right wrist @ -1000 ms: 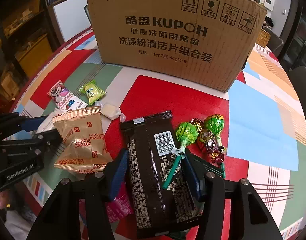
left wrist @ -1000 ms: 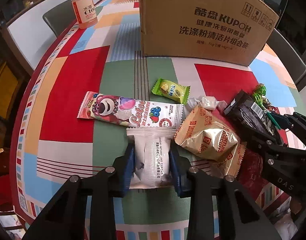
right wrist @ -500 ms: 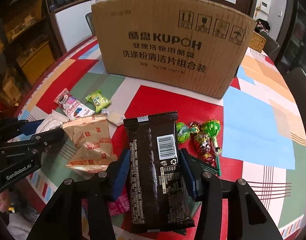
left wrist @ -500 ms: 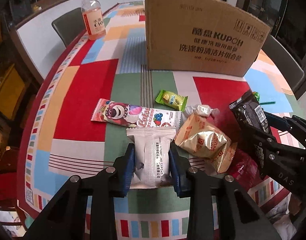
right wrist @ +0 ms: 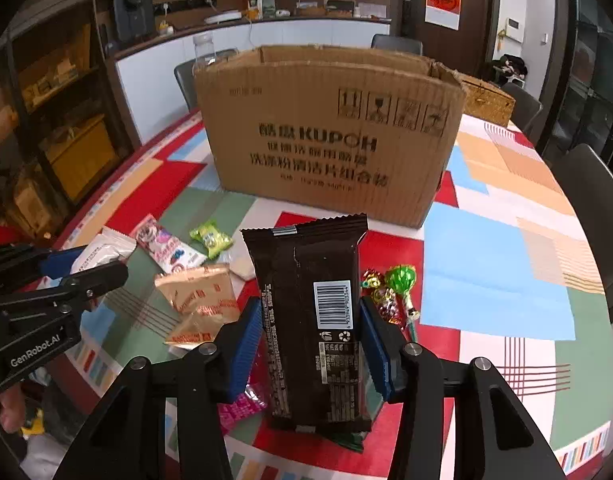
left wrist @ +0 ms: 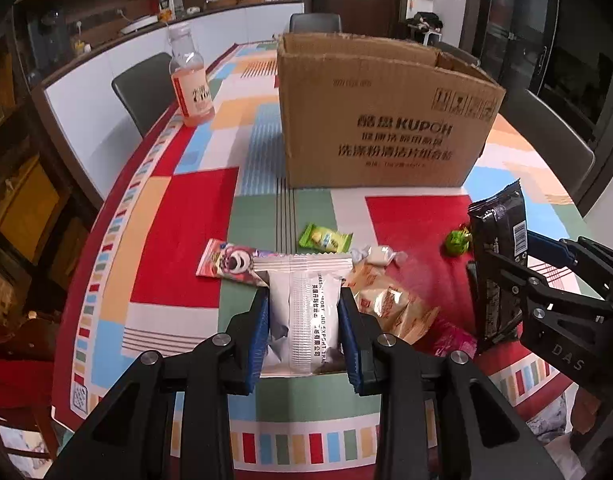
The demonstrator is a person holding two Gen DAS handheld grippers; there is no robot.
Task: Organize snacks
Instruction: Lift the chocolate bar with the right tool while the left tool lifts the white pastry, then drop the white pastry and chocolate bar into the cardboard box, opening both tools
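My left gripper [left wrist: 304, 292] is shut on a white snack packet [left wrist: 306, 320], held upright above the table. My right gripper [right wrist: 310, 308] is shut on a dark brown packet [right wrist: 306, 264] with a barcode, also lifted. In the left wrist view the right gripper [left wrist: 506, 268] and its dark packet [left wrist: 498, 240] hang at the right. An open cardboard box [left wrist: 386, 120] stands behind the snacks, its top open [right wrist: 330, 132]. On the tablecloth lie a pink bear bar [left wrist: 226, 260], a green candy [left wrist: 324, 238], a gold biscuit bag [left wrist: 390, 308] and foil lollipops [right wrist: 400, 280].
A pink-labelled drink bottle [left wrist: 190, 84] stands at the far left of the table. A small pink packet [right wrist: 238, 408] lies under my right gripper. Dark chairs [left wrist: 138, 88] ring the table. A wicker basket [right wrist: 486, 100] sits behind the box.
Both grippers have risen off the table with their packets and tilted up toward the box. The dark packet has come off the lollipops, which stay on the cloth.
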